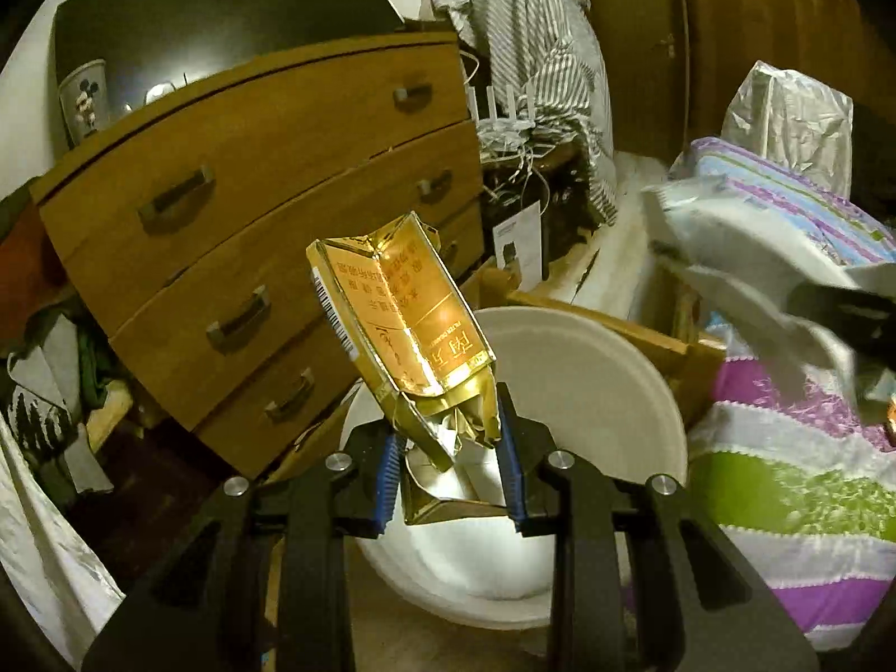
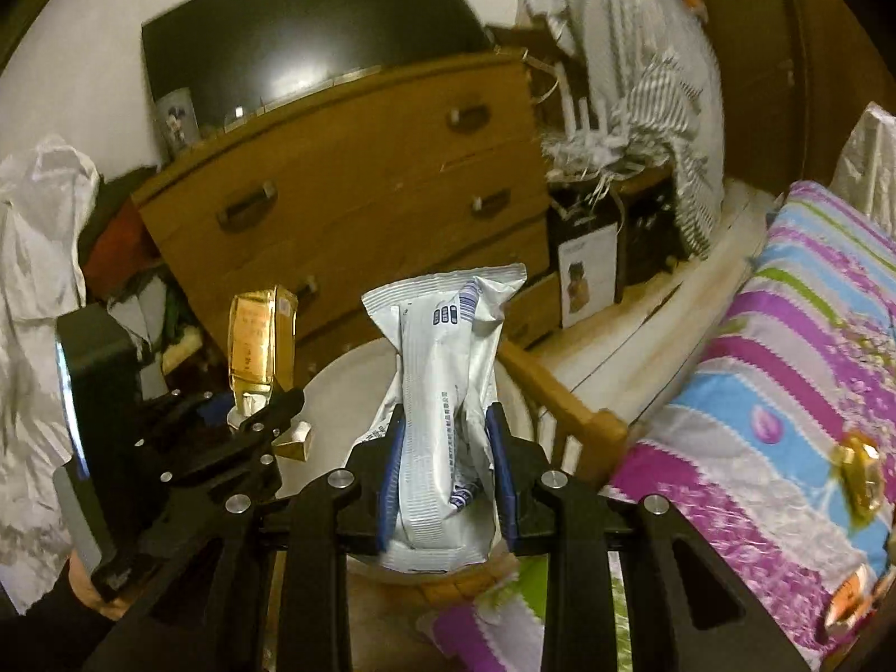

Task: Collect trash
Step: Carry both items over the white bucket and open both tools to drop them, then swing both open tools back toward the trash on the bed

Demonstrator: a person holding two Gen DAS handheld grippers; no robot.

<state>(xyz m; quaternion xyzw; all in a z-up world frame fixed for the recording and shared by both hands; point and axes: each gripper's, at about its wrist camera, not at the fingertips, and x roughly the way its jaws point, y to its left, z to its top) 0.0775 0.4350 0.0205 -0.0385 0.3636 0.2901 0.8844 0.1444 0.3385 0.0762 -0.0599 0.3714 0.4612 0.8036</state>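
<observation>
Glossy gold cardboard pack (image 1: 400,325), crinkled matt plastic wrapper (image 2: 448,392), wooden dresser (image 1: 269,213).

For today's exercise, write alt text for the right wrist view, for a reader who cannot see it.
The right gripper clamps a crumpled white and blue plastic wrapper above a round white bin. Beside it, the left gripper holds a crushed gold cigarette pack, with a wooden chest of drawers behind and a striped floral bedspread to the right.

A wooden chest of drawers (image 1: 252,235) stood against the wall, a cartoon-printed cup (image 1: 84,98) on top. A striped cloth (image 1: 537,56) hung beside it. A floral striped quilt (image 2: 784,347) covered the bed.
</observation>
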